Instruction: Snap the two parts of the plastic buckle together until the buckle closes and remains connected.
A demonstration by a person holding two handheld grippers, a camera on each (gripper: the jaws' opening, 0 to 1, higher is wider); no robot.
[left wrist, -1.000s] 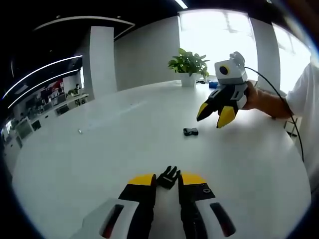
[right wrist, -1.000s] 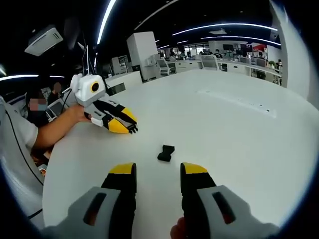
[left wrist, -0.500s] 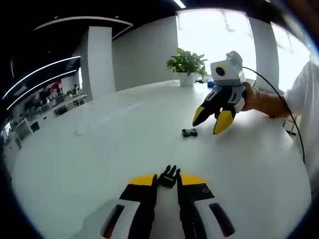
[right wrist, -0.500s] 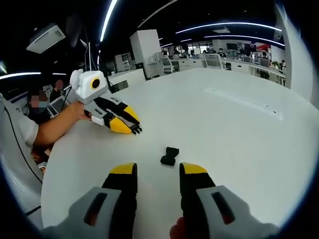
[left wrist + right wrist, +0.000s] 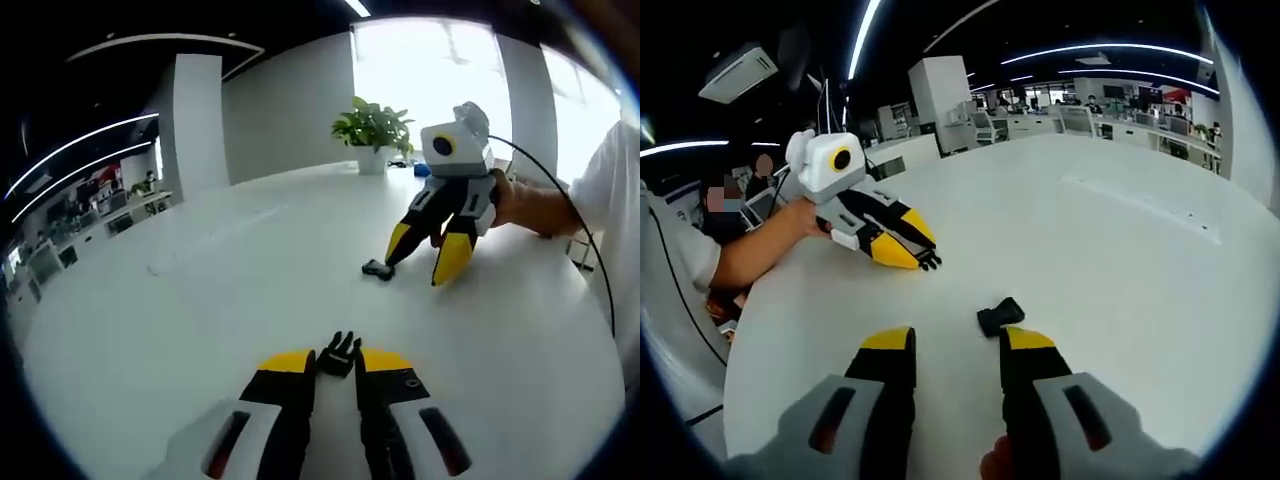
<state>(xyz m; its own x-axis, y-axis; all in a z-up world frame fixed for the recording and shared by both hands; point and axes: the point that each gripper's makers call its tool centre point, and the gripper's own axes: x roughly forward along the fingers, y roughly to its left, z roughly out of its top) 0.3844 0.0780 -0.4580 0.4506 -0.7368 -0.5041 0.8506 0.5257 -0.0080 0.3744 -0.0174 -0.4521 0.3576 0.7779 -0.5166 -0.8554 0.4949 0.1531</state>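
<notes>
My left gripper [image 5: 337,362] is shut on the black pronged buckle half [image 5: 340,353], whose prongs stick out past the yellow tips just over the white table [image 5: 200,300]. The black socket half [image 5: 377,269] lies flat on the table farther out. My right gripper [image 5: 428,250] stands open beside it, with its nearer fingertip almost touching the piece. In the right gripper view, the socket half [image 5: 1000,317] lies just ahead of the right-hand fingertip of my open right gripper [image 5: 958,342]. The left gripper [image 5: 925,258] comes in from the left, holding the pronged half [image 5: 931,264].
A potted plant [image 5: 375,128] stands at the table's far edge. A hand [image 5: 520,195] and a black cable [image 5: 580,230] trail behind the right gripper. An arm [image 5: 750,255] reaches in from the left. Office desks [image 5: 1040,115] fill the background.
My right gripper has come down and closer to the socket half, which now lies near its right-hand fingertip. The left gripper has held still with the pronged half.
</notes>
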